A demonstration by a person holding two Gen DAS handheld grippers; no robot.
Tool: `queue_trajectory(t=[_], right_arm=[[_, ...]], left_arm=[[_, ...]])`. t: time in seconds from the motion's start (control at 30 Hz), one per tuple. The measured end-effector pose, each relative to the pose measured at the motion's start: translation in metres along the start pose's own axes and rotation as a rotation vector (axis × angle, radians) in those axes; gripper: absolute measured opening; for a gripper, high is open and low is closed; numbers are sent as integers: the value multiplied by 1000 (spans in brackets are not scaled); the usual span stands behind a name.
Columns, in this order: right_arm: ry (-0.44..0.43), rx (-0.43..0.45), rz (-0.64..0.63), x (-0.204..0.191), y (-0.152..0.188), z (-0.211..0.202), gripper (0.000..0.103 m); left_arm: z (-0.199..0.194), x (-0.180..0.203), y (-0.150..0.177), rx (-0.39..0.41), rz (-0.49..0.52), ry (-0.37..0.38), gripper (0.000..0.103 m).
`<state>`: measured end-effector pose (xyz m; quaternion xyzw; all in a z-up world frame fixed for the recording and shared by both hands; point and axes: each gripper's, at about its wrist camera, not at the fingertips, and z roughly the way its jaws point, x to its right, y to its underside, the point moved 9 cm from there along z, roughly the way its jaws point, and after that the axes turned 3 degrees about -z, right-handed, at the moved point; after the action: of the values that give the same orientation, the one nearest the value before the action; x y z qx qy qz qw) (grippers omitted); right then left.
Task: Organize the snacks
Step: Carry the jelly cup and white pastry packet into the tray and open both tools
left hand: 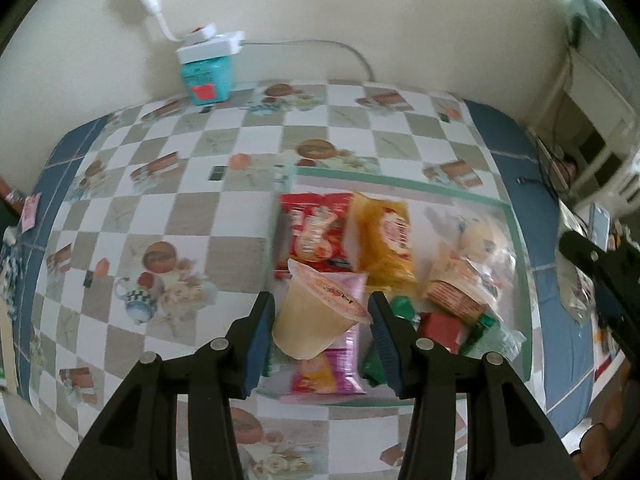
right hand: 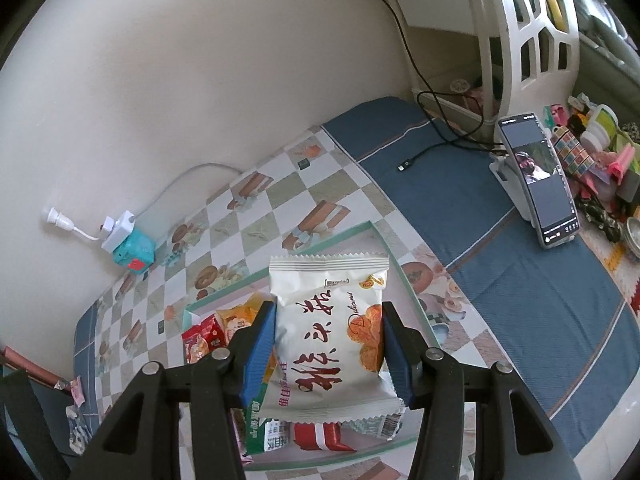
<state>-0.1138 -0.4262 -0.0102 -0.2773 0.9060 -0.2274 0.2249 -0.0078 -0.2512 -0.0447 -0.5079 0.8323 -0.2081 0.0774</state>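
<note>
A cream pudding cup (left hand: 318, 314) with a printed foil lid is seen tilted between the fingers (left hand: 262, 330) of the left gripper (left hand: 320, 320); whether the blue pads actually press on it cannot be told. Beneath it lies a pink packet (left hand: 338, 364) inside a shallow green-rimmed tray (left hand: 400, 183) on the checked bench (left hand: 160, 184). Farther in the tray a red packet (left hand: 314, 232) and a yellow packet (left hand: 386, 238) are laid side by side, with a clear bag of pastries (left hand: 468, 264) to the right and small green and red sweets (left hand: 440, 326) near it.

A white snack bag (right hand: 330, 344) with red lettering is clamped between the fingers (right hand: 260, 348) of the right gripper (right hand: 329, 350) and held above the tray (right hand: 384, 240). A phone on a stand (right hand: 540, 184) is seen at the far right, and a teal box (right hand: 134, 254) by the wall.
</note>
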Motion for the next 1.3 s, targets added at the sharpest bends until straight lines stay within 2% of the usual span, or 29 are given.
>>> queue_trajectory(t=[0.13,0.3,0.67,1.3], right_arm=[[-1,-13,-6,-1,3,5,54],[0,-35,-20,-5,7,11,54],[10,-105,-48,-10,21,34,54],[26,-183,-76,-18,39,56,54]], left_arm=[[6,20,4,-9,56,18,50],[12,30,2,-3,74,21,50],[25,31,-5,-6,74,19,50],[37,36,4,-42,107,18,50]])
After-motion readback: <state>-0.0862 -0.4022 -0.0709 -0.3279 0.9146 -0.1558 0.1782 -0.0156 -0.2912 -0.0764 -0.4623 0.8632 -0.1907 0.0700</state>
